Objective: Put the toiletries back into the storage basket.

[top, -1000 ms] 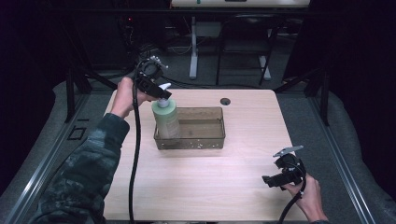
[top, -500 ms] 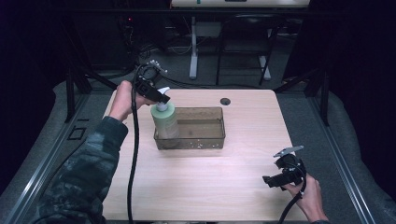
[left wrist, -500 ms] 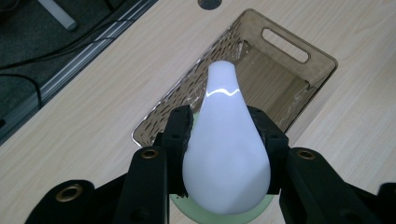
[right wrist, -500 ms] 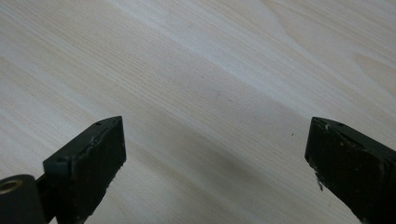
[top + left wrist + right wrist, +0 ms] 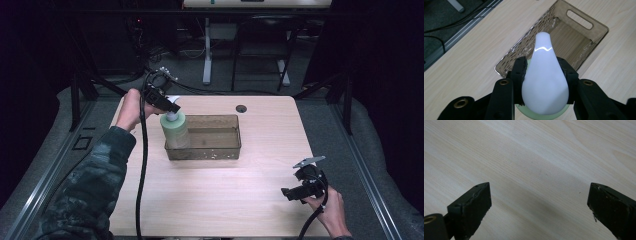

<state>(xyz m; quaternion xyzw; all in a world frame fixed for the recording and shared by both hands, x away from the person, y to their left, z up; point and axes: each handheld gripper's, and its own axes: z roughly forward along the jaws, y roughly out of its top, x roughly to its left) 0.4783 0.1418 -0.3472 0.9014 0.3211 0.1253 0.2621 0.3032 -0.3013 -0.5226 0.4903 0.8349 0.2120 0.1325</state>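
Left gripper view: smooth teardrop pump head [image 5: 545, 80]

Under the left tool [image 5: 167, 104], the green bottle [image 5: 175, 131] is blocking the near-left end of the brown bin [image 5: 220, 150]; the bin's remaining inside is lying open. Ahead of the right tool [image 5: 295, 192], bare counter [image 5: 225, 195] is stretching unobstructed toward the bin.

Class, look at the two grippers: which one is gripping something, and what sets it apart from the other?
The left gripper: its jaws clamp the white pump head of the green bottle at the bin. The right gripper stands open over bare table.
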